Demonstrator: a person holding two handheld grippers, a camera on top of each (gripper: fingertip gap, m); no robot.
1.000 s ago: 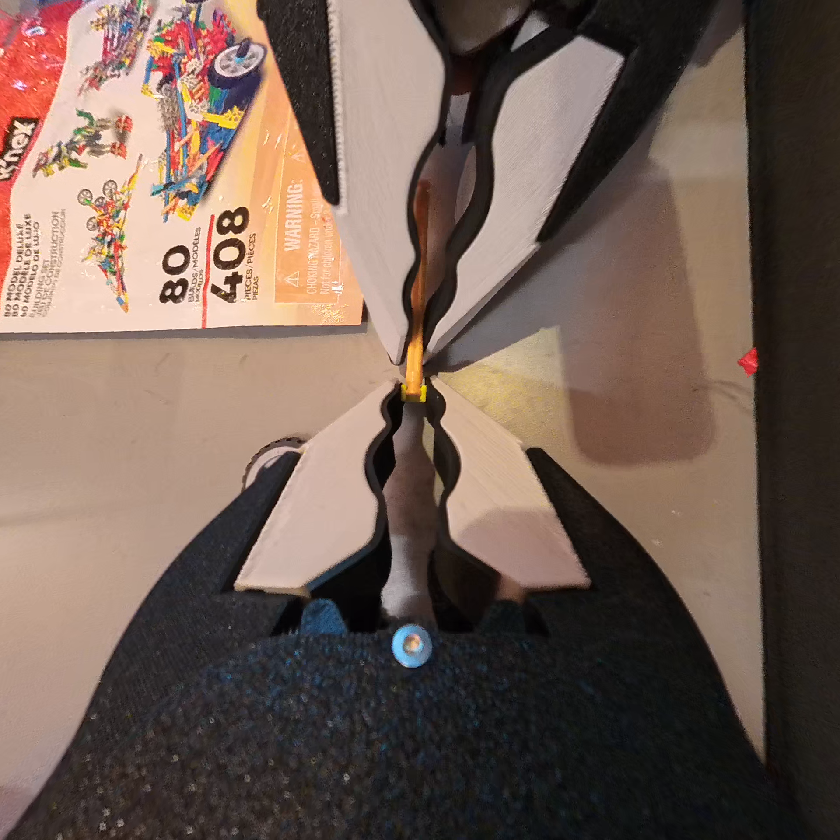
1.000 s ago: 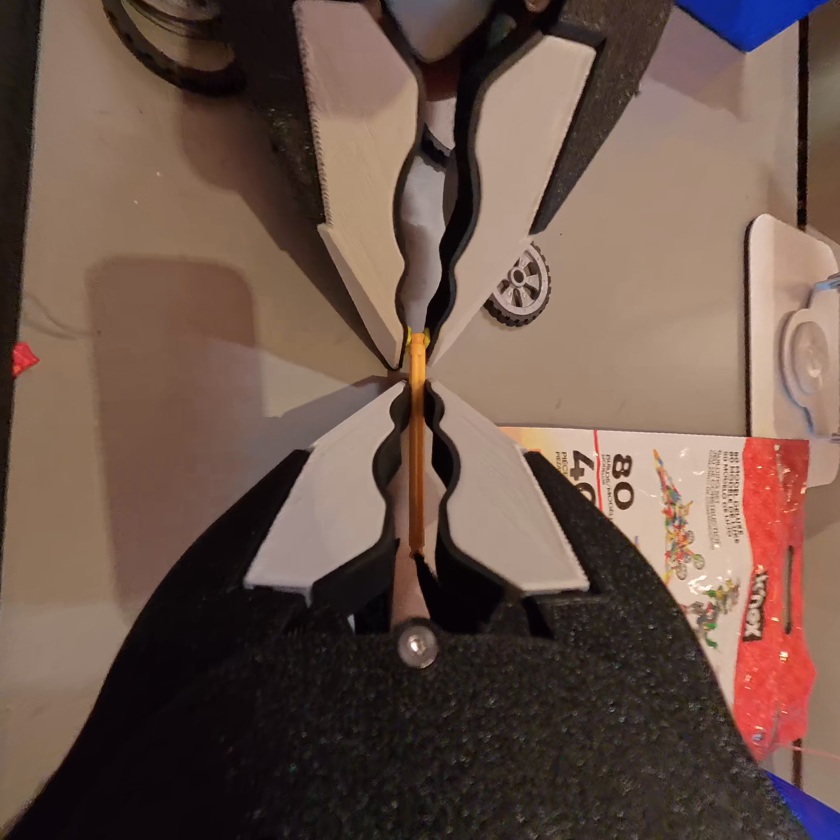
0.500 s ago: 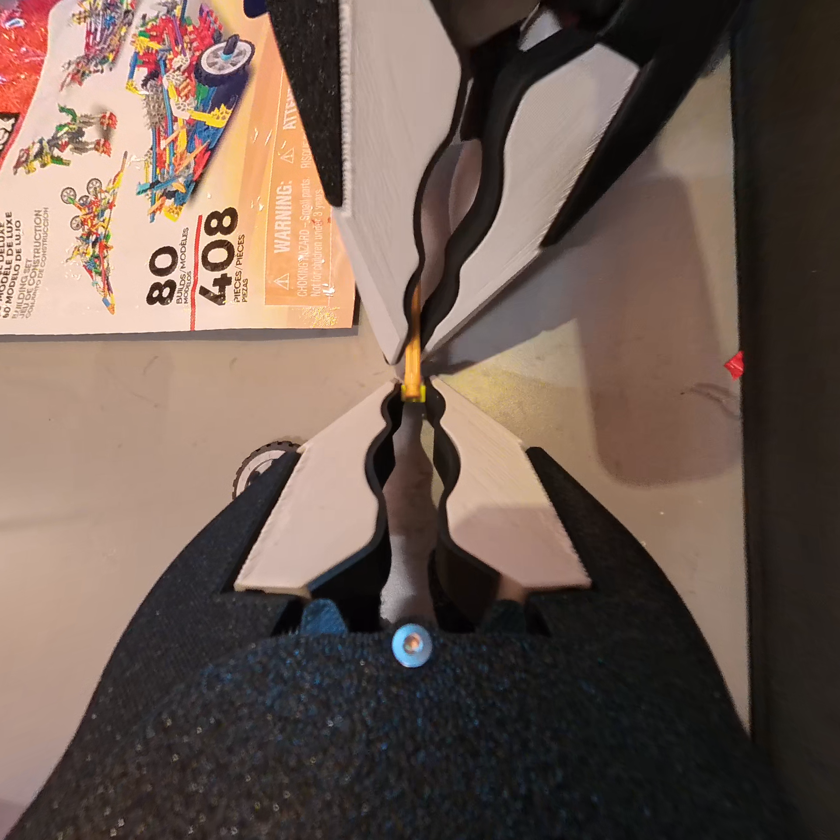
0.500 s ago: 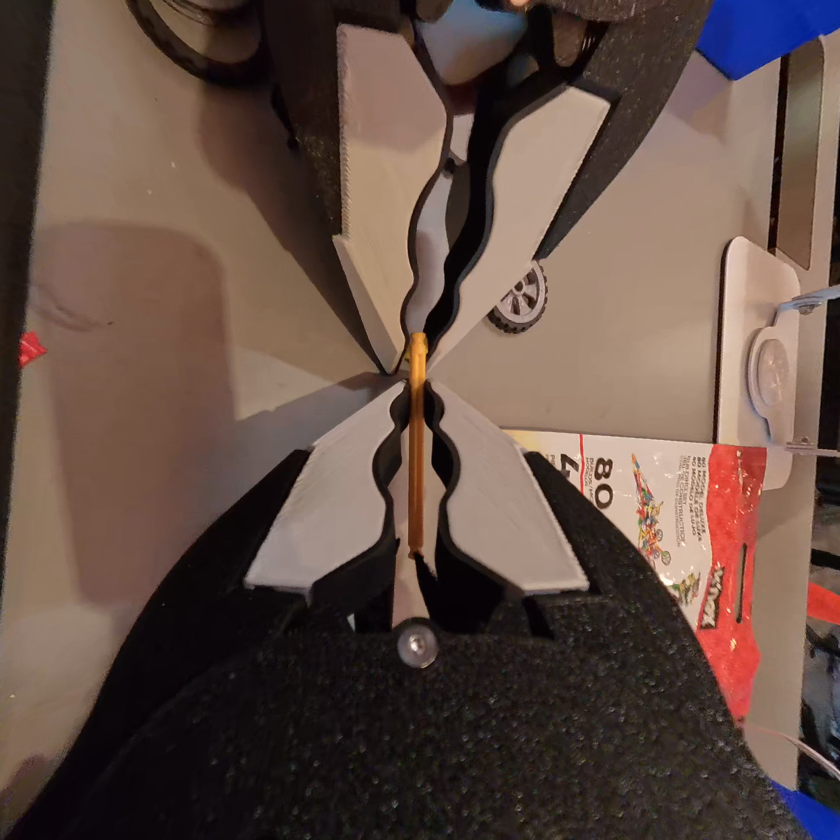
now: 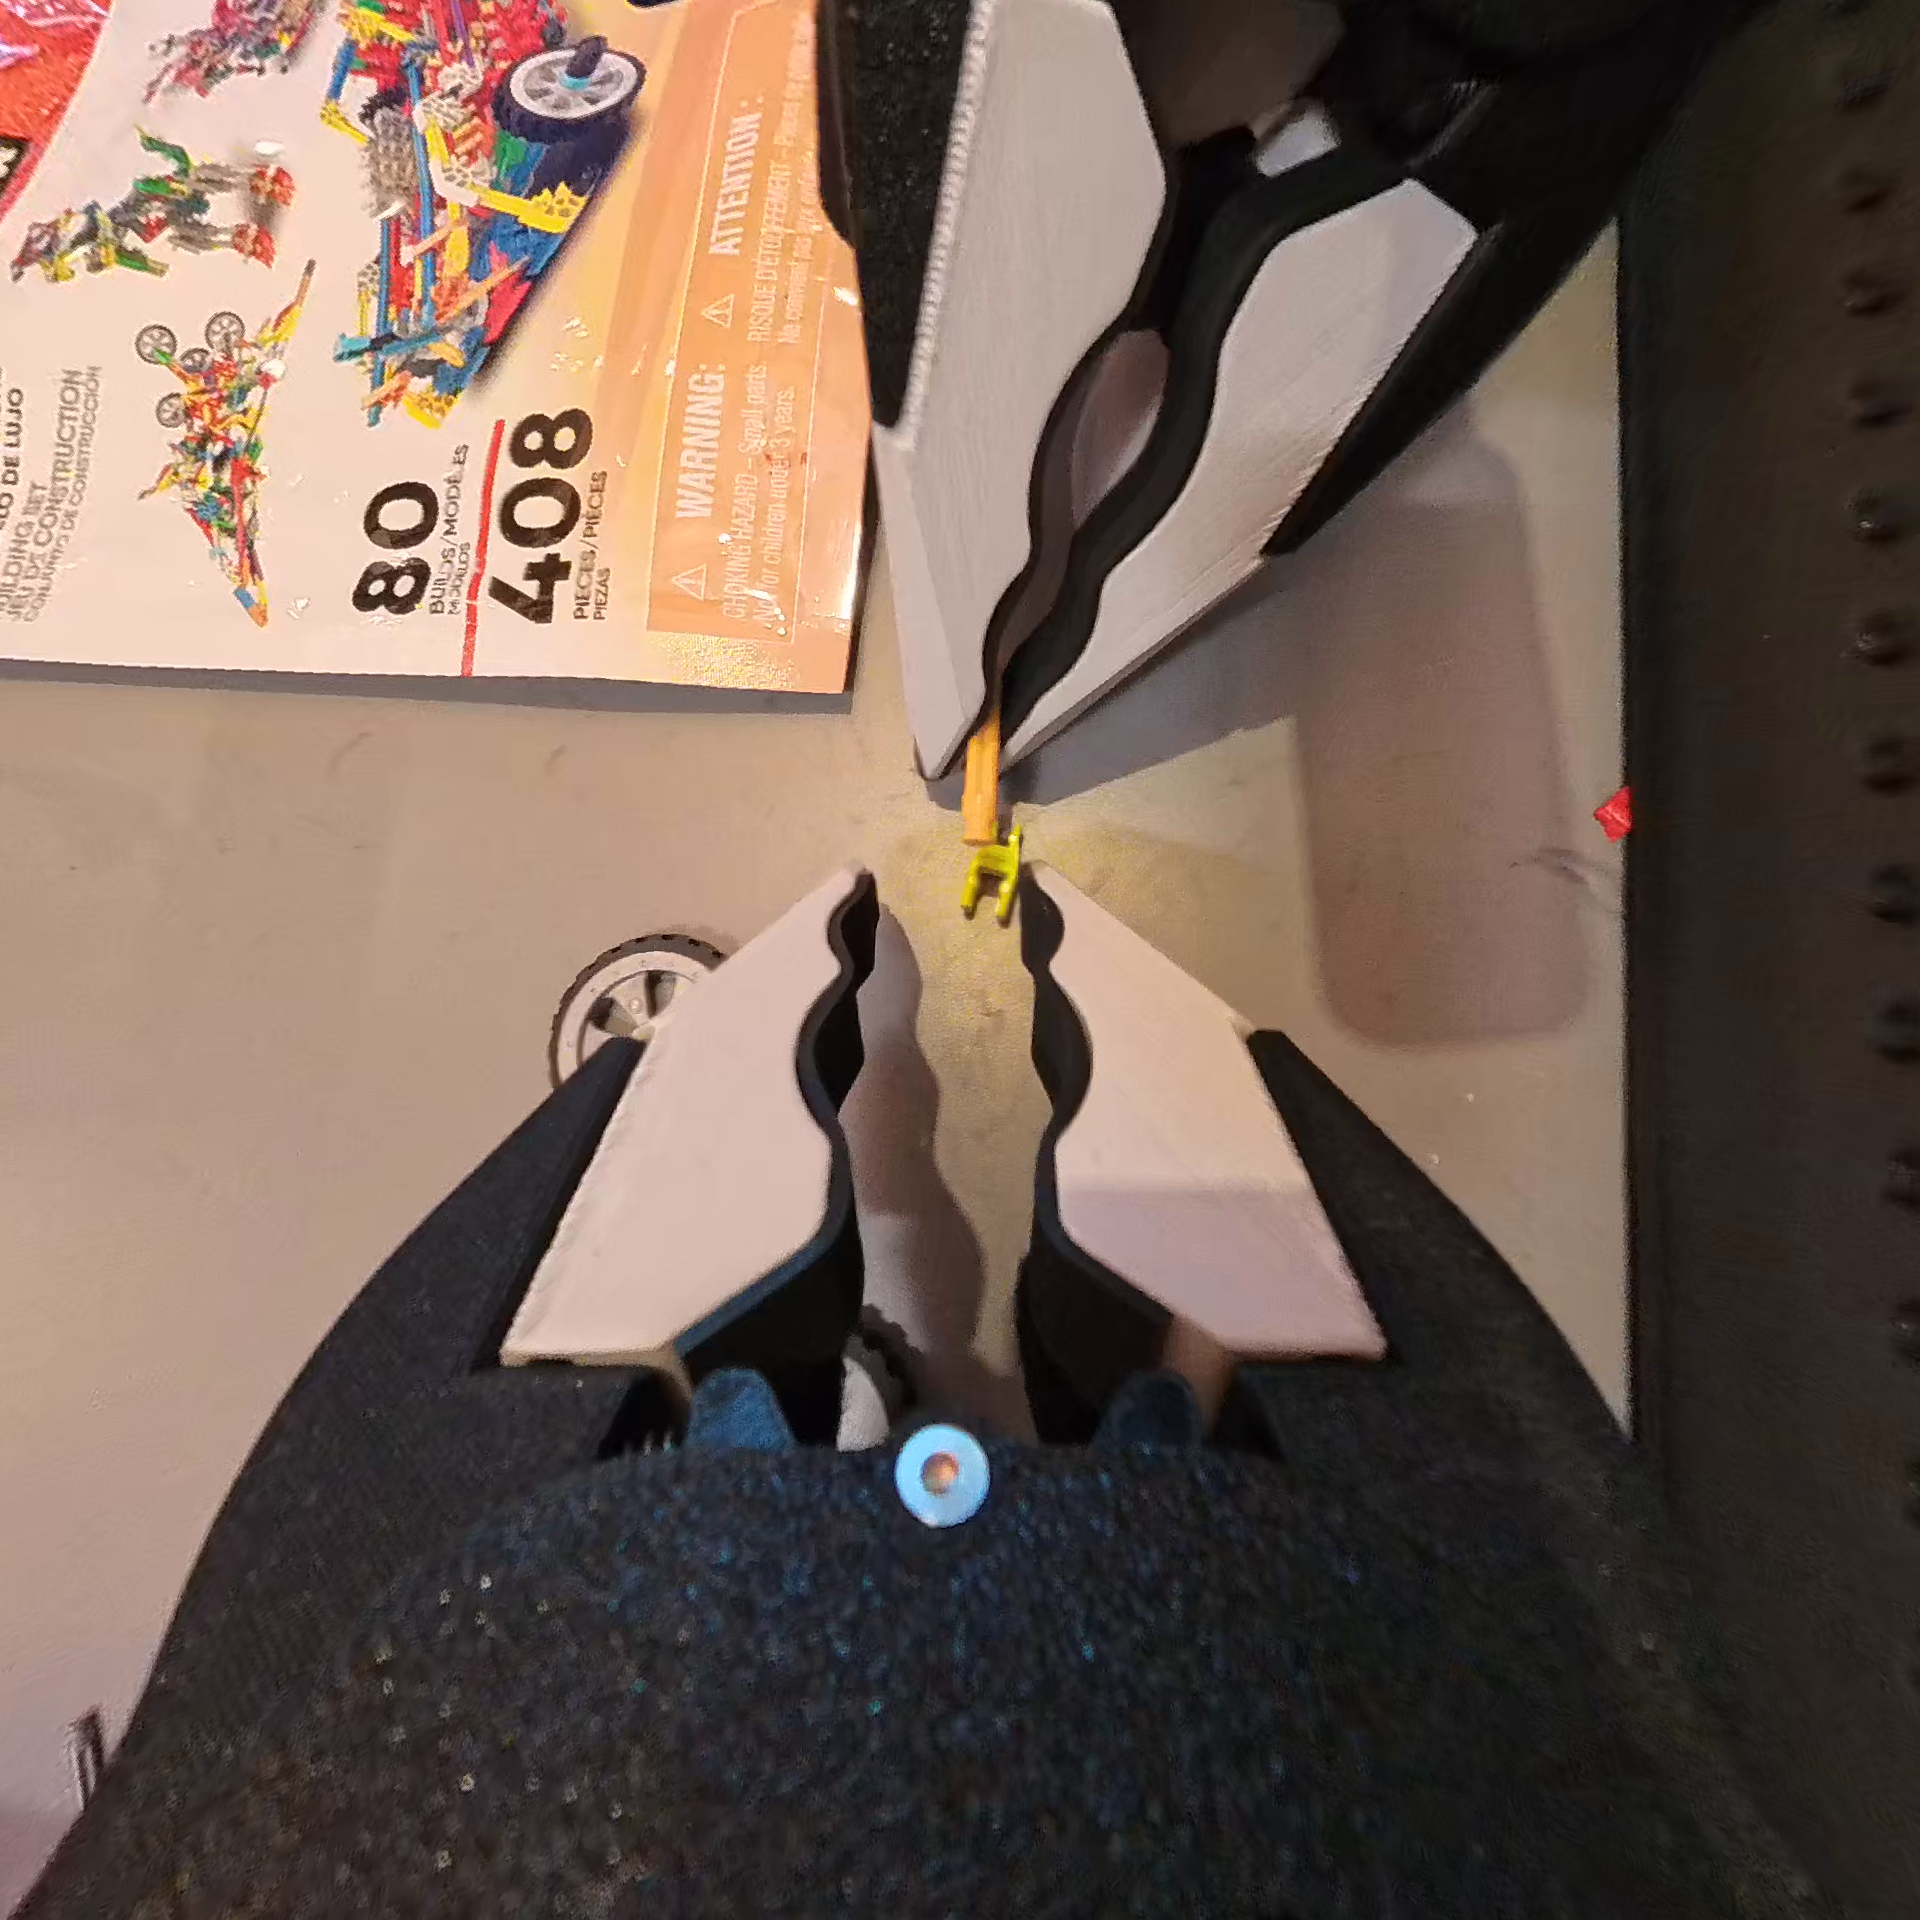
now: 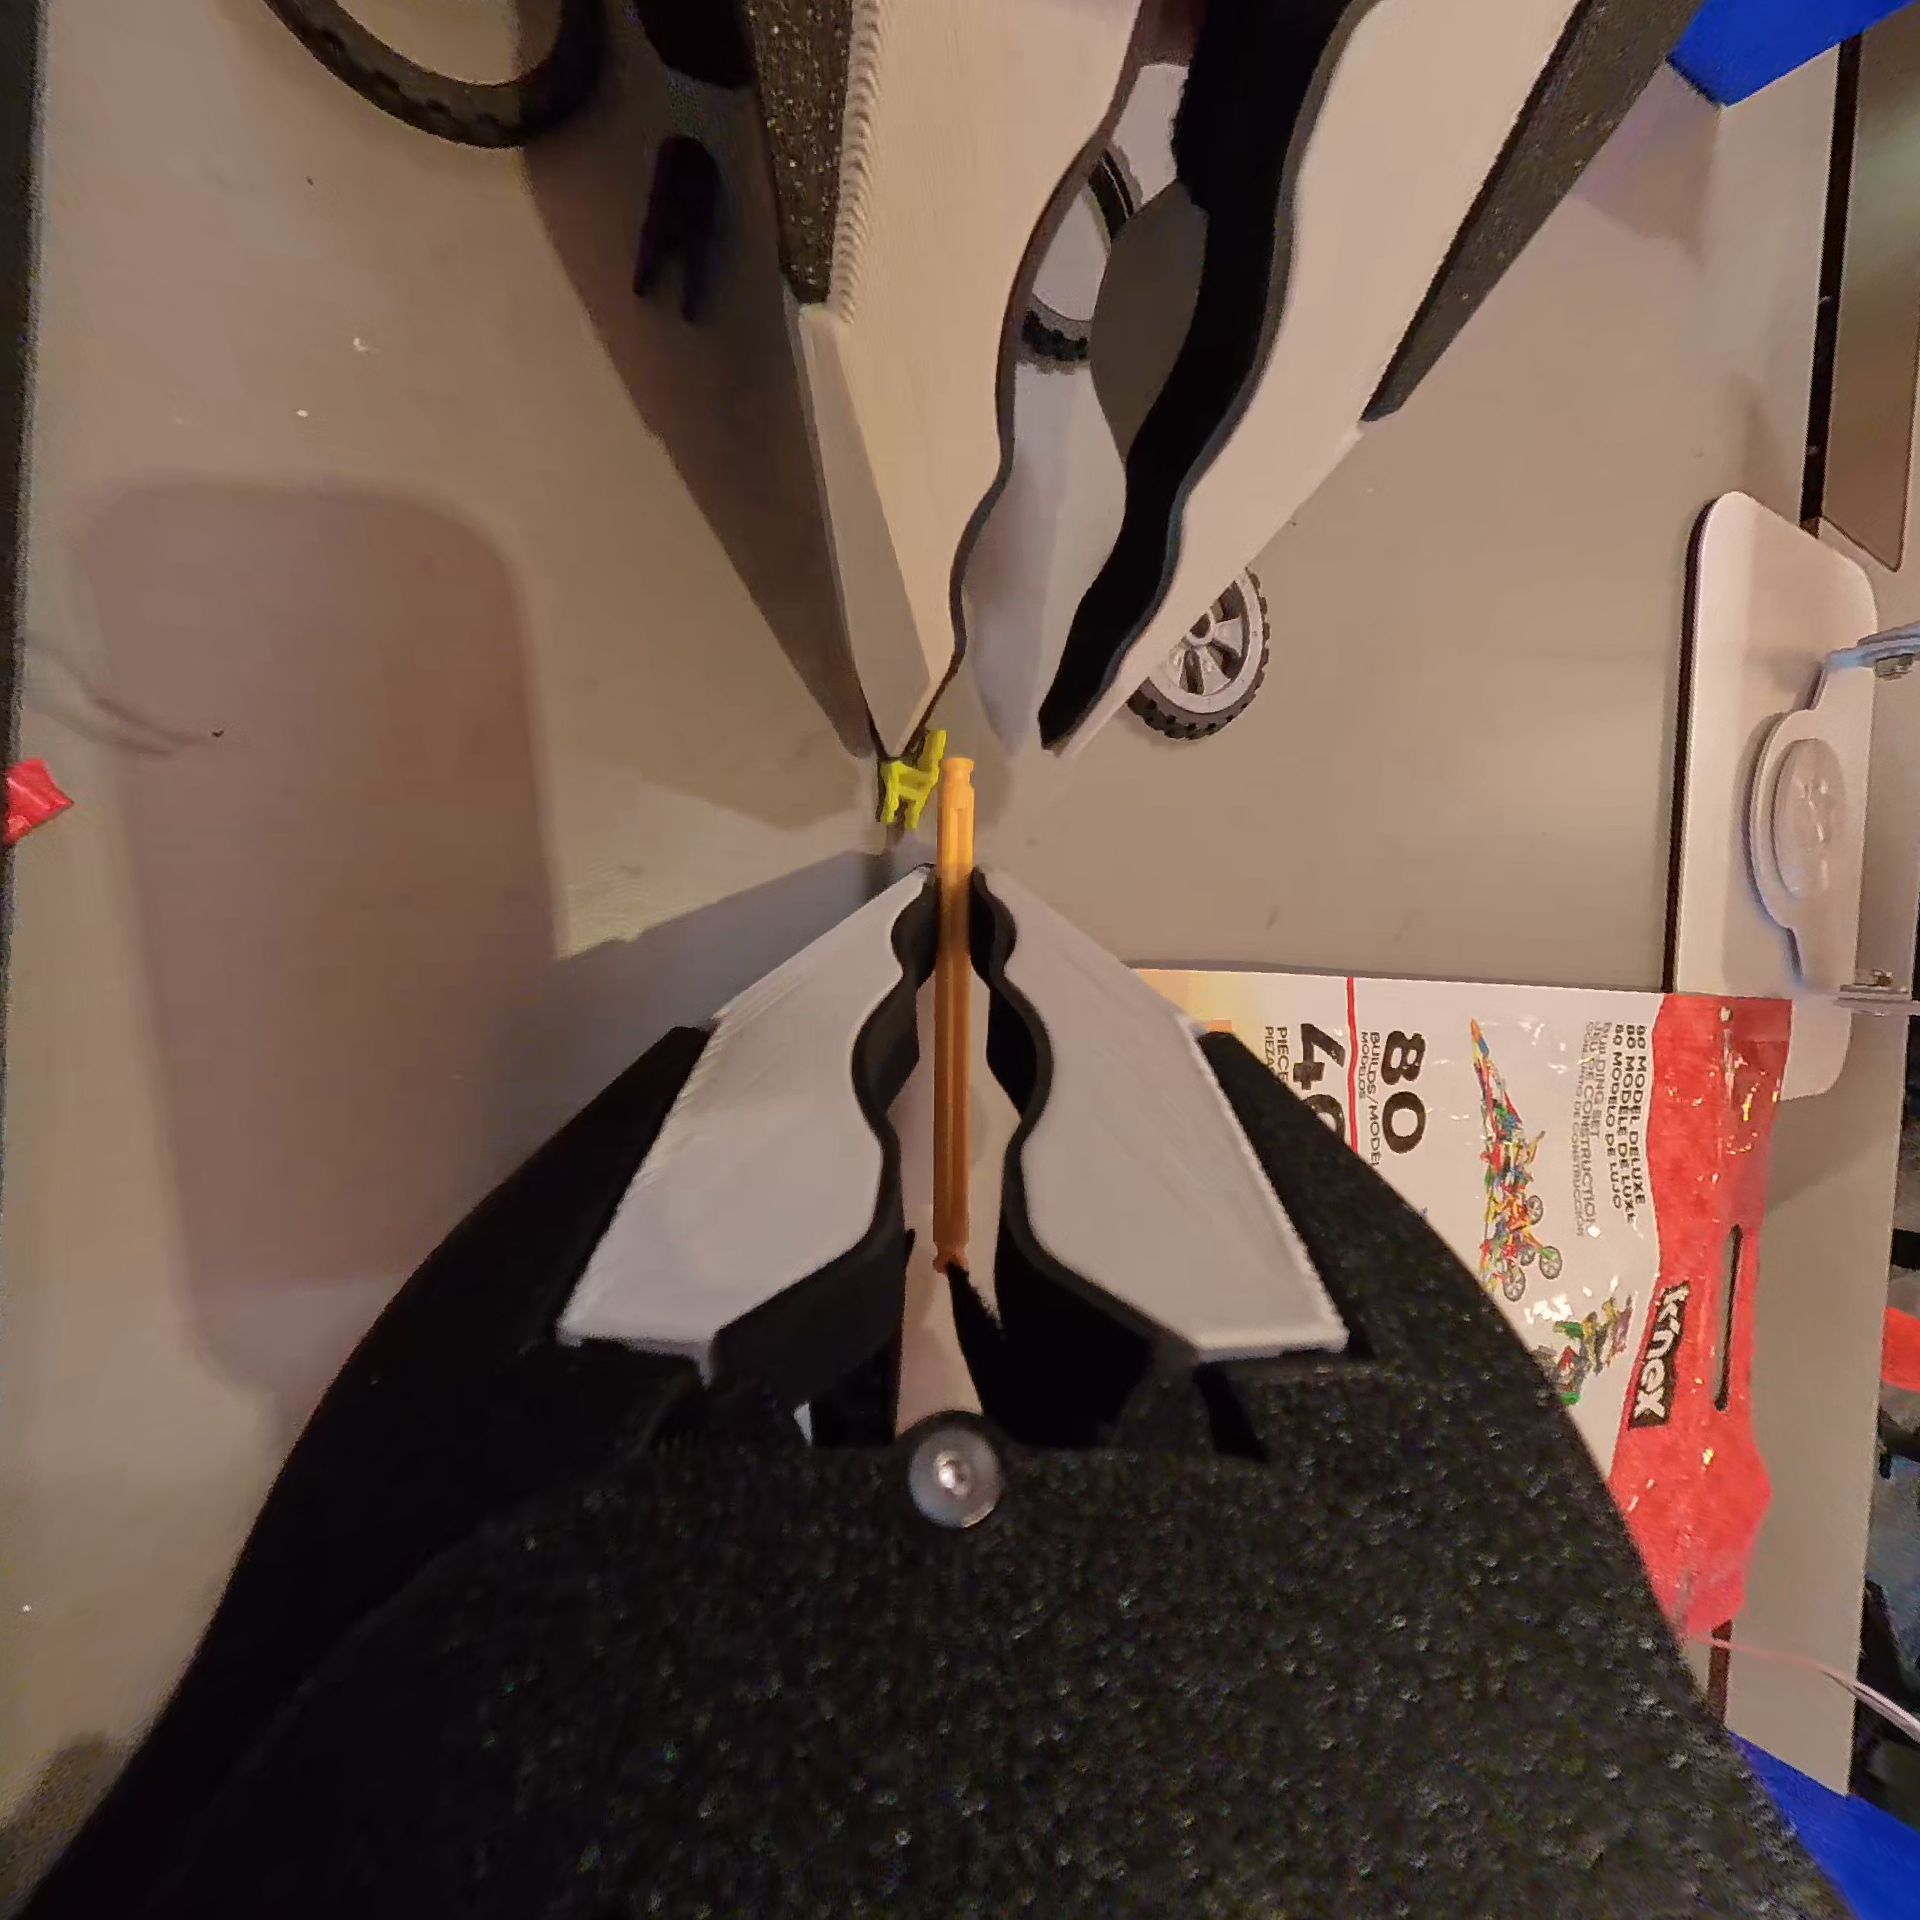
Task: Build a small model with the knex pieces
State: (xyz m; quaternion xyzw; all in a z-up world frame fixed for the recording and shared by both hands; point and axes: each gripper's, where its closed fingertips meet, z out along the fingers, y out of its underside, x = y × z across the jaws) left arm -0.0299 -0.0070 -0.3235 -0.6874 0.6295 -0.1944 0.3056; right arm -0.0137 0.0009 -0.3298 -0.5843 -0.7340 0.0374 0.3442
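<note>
My right gripper (image 6: 951, 878) is shut on a thin orange rod (image 6: 953, 1039) whose end sticks out past the fingertips. In the left wrist view the right gripper (image 5: 971, 748) comes in from the top with the rod end (image 5: 982, 790) showing. My left gripper (image 5: 945, 878) is open. A small yellow-green connector (image 5: 992, 878) sits loose at one of its fingertips (image 5: 1039, 894), just beside the rod end and not on it. The right wrist view shows the connector (image 6: 912, 790) at the tip of the open left gripper (image 6: 966, 753). I cannot tell whether it rests on the table.
A printed toy bag (image 5: 416, 364) (image 6: 1558, 1195) lies on the beige table. A grey wheel (image 5: 623, 1008) (image 6: 1205, 665) is near the left gripper. A black tyre (image 6: 447, 83), a purple piece (image 6: 675, 229), a red bit (image 5: 1612, 810) and a white holder (image 6: 1787, 790) are around. A black border (image 5: 1766, 935) runs along the table's edge. Less than 4 cm separates the two grippers' tips. It is some 6 cm from my left tips to the grey wheel (image 6: 1205, 665). Seen from the left wrist view (image 5: 631, 1004) as well.
My left gripper has opened and let go of the yellow-green connector. The connector now sits beside the rod end instead of in line with it. The right gripper still holds the rod.
</note>
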